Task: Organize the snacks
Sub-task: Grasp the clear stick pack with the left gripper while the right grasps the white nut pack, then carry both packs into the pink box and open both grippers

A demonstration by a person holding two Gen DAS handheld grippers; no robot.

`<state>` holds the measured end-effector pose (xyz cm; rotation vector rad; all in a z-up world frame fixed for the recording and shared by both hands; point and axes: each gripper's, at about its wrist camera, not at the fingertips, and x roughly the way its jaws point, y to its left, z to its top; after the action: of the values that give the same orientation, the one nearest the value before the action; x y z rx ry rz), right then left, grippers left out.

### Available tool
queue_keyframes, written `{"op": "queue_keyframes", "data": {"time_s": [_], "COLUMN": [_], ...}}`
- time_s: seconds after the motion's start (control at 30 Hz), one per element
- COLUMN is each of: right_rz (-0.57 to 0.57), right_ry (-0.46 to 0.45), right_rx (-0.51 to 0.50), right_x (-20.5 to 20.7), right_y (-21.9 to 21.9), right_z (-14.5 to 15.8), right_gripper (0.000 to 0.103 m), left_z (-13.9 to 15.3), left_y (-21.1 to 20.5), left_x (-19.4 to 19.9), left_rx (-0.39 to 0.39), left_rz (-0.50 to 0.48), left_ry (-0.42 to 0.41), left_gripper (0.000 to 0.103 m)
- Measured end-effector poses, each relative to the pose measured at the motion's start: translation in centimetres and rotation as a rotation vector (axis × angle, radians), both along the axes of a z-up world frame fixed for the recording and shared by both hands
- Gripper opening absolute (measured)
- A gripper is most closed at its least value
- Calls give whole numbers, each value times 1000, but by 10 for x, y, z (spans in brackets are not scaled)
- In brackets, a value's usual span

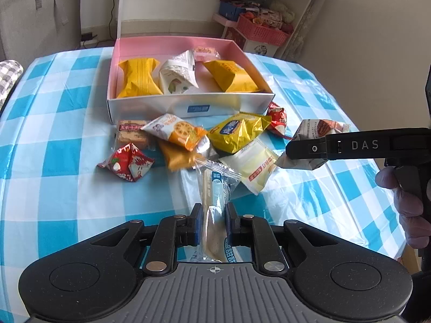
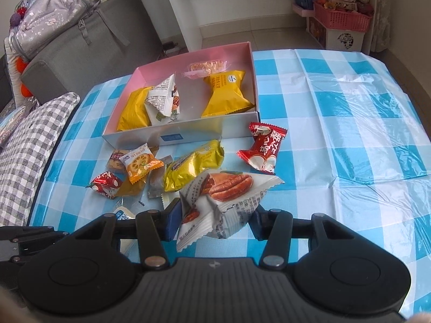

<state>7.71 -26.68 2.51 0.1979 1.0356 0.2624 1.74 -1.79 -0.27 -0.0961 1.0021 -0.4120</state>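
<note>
Pink-lined box lies straight ahead of both tongs across the table: the left tongs grip a clear-wrapped wafer stick lengthwise toward it, while the right tongs, slightly nearer, clamp a white pecan packet.

Glossy plastic checked tablecloth, shiny crinkled foil snack wrappers, smooth cardboard box

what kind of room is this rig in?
Probably a home living room: a grey fabric sofa beside the table, a white open shelf unit holding a pink plastic basket of household clutter, and a blue-and-white checked plastic tablecloth.
</note>
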Motion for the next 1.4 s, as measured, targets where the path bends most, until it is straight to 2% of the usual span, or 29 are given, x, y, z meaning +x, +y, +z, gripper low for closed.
{"op": "queue_keyframes", "data": {"time_s": [0.3, 0.57, 1.17, 1.4], "right_rz": [-40, -67, -99, -85], "right_ry": [-32, -46, -92, -124], "right_rx": [48, 81, 99, 126], "right_x": [11, 34, 82, 94], "right_y": [-2, 8, 38, 41], "right_z": [11, 16, 0, -9], "right_gripper": [47, 47, 47, 47], "left_z": [23, 35, 36, 32], "left_y": [6, 19, 31, 29], "left_x": [6, 29, 88, 124], "left_rx": [-37, -60, -73, -61], "left_rz": [39, 122, 282, 299], "left_ry": [-65, -112, -146, -162], "left_gripper": [15, 15, 15, 15]}}
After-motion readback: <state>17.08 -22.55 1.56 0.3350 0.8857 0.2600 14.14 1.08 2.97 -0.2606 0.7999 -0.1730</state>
